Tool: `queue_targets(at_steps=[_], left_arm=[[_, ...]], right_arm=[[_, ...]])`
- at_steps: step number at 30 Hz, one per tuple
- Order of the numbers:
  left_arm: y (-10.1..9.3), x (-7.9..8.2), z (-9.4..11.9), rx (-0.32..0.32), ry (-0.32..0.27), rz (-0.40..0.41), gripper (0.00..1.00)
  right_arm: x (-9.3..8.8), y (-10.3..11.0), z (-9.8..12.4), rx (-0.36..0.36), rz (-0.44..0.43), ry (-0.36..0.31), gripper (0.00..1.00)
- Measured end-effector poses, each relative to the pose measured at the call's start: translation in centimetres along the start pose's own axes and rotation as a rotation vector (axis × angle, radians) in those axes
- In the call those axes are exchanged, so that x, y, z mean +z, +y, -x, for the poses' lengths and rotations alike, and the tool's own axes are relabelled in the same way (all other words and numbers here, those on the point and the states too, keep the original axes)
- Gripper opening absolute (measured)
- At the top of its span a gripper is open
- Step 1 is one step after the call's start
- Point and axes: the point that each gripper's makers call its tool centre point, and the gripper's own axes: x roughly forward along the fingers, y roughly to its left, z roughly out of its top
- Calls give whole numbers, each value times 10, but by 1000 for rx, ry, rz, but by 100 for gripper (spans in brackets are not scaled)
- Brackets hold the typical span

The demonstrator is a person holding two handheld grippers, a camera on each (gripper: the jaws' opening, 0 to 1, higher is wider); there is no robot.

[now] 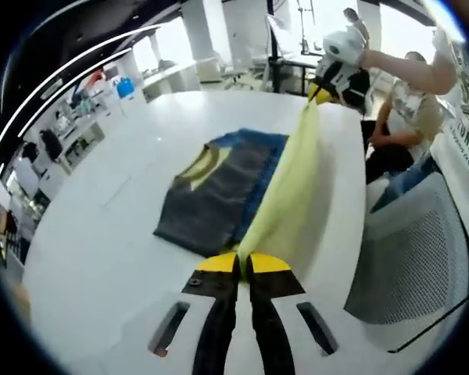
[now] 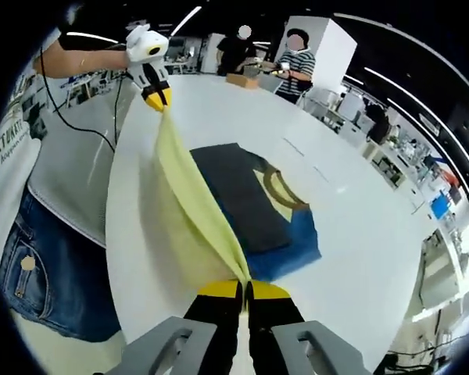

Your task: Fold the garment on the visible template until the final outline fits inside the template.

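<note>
A pale yellow garment point(image 1: 285, 187) is stretched taut between my two grippers above a white table point(image 1: 102, 234). My left gripper point(image 1: 243, 262) is shut on one end of it. My right gripper point(image 2: 244, 289) is shut on the other end, and it appears at the far end in the left gripper view point(image 1: 320, 92). My left gripper also appears far off in the right gripper view point(image 2: 158, 100). Under the garment point(image 2: 195, 203) lies a dark grey panel point(image 1: 215, 195) with a blue edge point(image 2: 297, 246) and a yellow curved mark point(image 2: 280, 187).
A person in denim stands at the table's edge point(image 2: 39, 250). Two people stand at the far end with a cardboard box point(image 2: 242, 78). A mesh chair point(image 1: 410, 258) sits beside the table. Shelves and desks line the room's side.
</note>
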Motion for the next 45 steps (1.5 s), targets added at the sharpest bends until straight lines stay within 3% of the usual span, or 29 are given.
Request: queue_targets(at_steps=[20, 29, 45], left_arm=[[63, 39, -10, 105, -49, -28, 1], [86, 54, -17, 140, -69, -37, 1], [125, 44, -54, 175, -23, 27, 1]], right_arm=[[29, -59, -12, -132, 43, -6, 0], [34, -81, -20, -198, 67, 23, 0], [38, -118, -55, -259, 68, 45, 0]])
